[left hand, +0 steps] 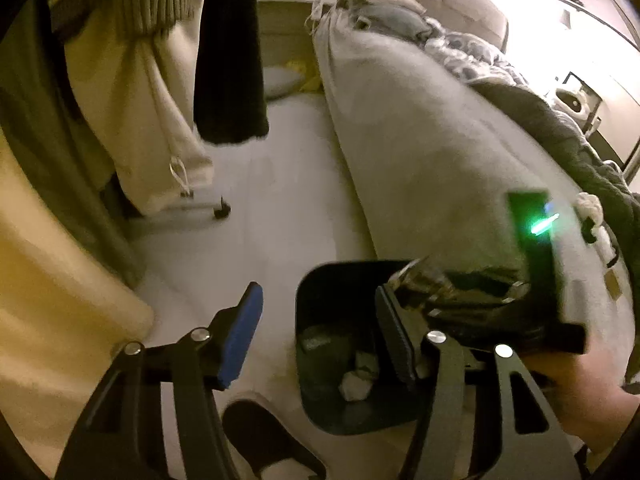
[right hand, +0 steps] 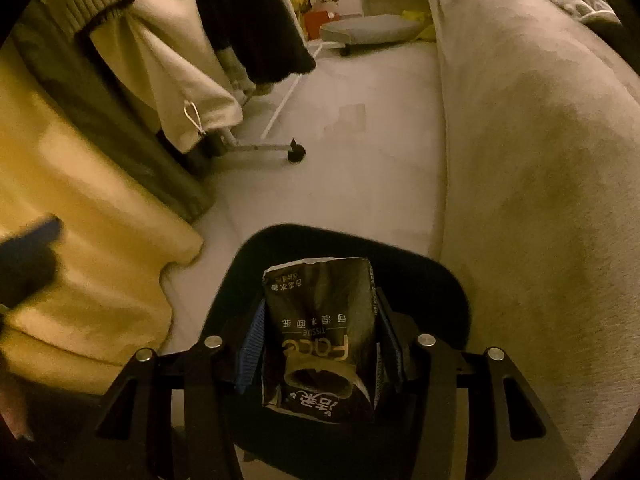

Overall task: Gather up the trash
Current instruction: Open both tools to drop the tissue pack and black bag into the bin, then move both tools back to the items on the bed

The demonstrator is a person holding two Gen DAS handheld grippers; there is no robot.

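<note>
Right gripper (right hand: 318, 344), blue ribbed pads clamped on a crumpled black glossy tissue packet (right hand: 320, 340) (printed "Face Tissue"), held above the rounded-square black plastic trash bin (right hand: 448, 280). Left gripper (left hand: 320, 332) spread wide, holding nothing; bin (left hand: 308, 308) at its 5 o'clock contains wadded white paper (left hand: 354, 386). Grey fabric bed (left hand: 420, 140) at 1 o'clock; hanging knit garments (right hand: 120, 20) at 10 o'clock.

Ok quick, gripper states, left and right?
Left gripper: open, empty, beside the black trash bin.
Right gripper: shut on the black tissue pack, above the bin.
</note>
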